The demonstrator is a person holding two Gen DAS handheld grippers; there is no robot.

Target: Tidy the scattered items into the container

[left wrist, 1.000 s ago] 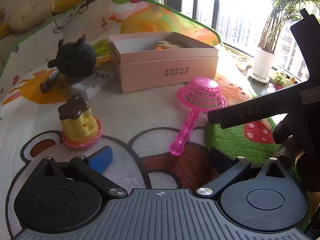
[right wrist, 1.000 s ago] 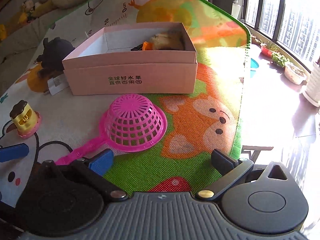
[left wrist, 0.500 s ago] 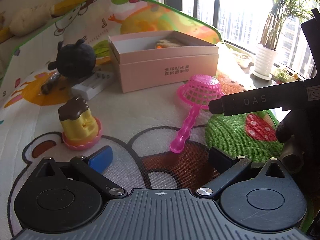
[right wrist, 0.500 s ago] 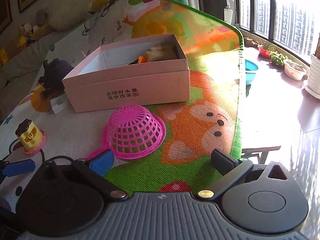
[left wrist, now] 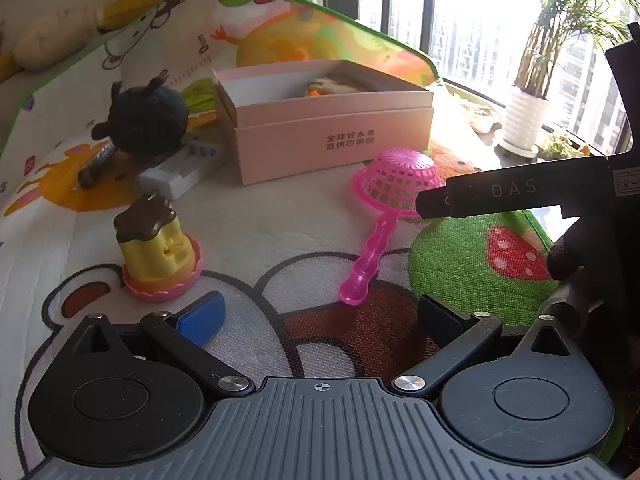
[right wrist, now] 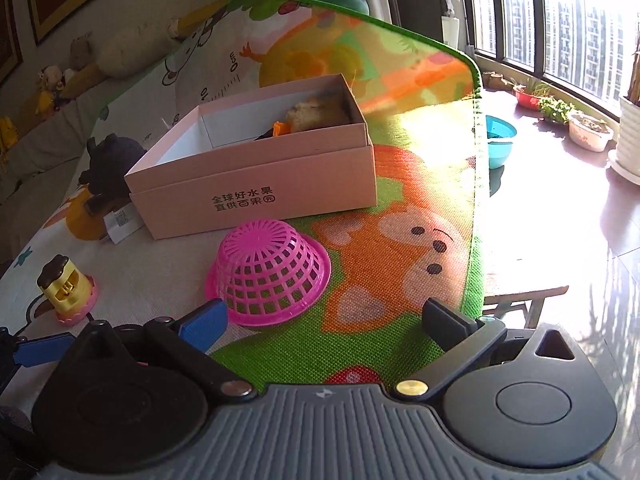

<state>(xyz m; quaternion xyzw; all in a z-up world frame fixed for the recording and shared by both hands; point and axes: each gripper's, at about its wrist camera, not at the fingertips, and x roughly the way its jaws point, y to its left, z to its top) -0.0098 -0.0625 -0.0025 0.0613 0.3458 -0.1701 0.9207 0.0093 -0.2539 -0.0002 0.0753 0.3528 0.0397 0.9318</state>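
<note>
A pink box (left wrist: 332, 136) (right wrist: 256, 184) stands open on the play mat and holds a brownish toy (right wrist: 316, 114) with an orange piece. In front of it a pink toy strainer (left wrist: 396, 184) (right wrist: 272, 272) lies upside down, its handle (left wrist: 368, 260) pointing toward me. A yellow pudding toy (left wrist: 158, 248) (right wrist: 66, 290) with a brown top sits to the left. My left gripper (left wrist: 320, 316) is open and empty, just short of the handle's end. My right gripper (right wrist: 328, 320) is open and empty, right in front of the strainer's dome.
A black plush toy (left wrist: 144, 120), a white pack (left wrist: 180, 168) and a dark tube (left wrist: 94, 166) lie left of the box. The mat's right edge (right wrist: 478, 200) drops to a sunlit floor with a teal bowl (right wrist: 498, 140) and plant pots (left wrist: 524, 116).
The right gripper has drawn back and risen a little, so the strainer sits nearer its left finger. The left view has barely shifted.
</note>
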